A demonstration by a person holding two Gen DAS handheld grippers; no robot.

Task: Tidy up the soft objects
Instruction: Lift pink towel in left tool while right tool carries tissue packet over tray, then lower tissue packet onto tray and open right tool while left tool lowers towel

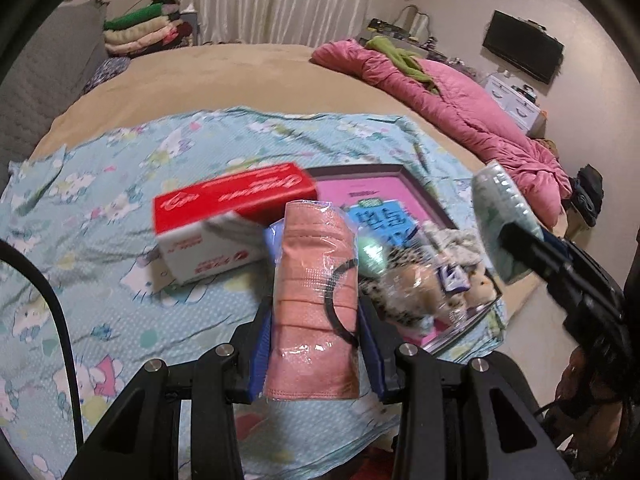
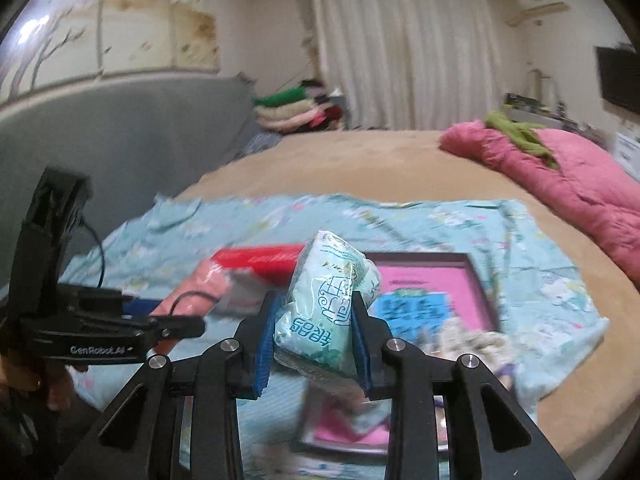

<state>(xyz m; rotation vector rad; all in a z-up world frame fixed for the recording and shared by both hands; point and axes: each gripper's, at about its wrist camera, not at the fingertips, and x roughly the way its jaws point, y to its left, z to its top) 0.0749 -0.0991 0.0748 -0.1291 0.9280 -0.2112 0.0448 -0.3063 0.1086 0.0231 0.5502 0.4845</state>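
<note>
My left gripper (image 1: 316, 320) is shut on a pink cloth pack (image 1: 314, 304) wrapped in clear plastic, held above the blue patterned sheet (image 1: 100, 184). My right gripper (image 2: 314, 344) is shut on a pale green tissue pack (image 2: 328, 312), held above a pink tray (image 2: 428, 276). The right gripper also shows at the right of the left wrist view, with the green pack (image 1: 500, 216) in it. The pink tray (image 1: 360, 188) holds a blue packet (image 1: 380, 224) and a bagged leopard-print soft item (image 1: 420, 276). The pink pack also shows in the right wrist view (image 2: 188, 296).
A red and white box (image 1: 224, 220) lies on the sheet left of the tray. A pink quilt (image 1: 460, 96) lies along the bed's right side. Folded blankets (image 1: 140, 28) are stacked at the far left corner. A grey headboard (image 2: 100, 140) borders the left.
</note>
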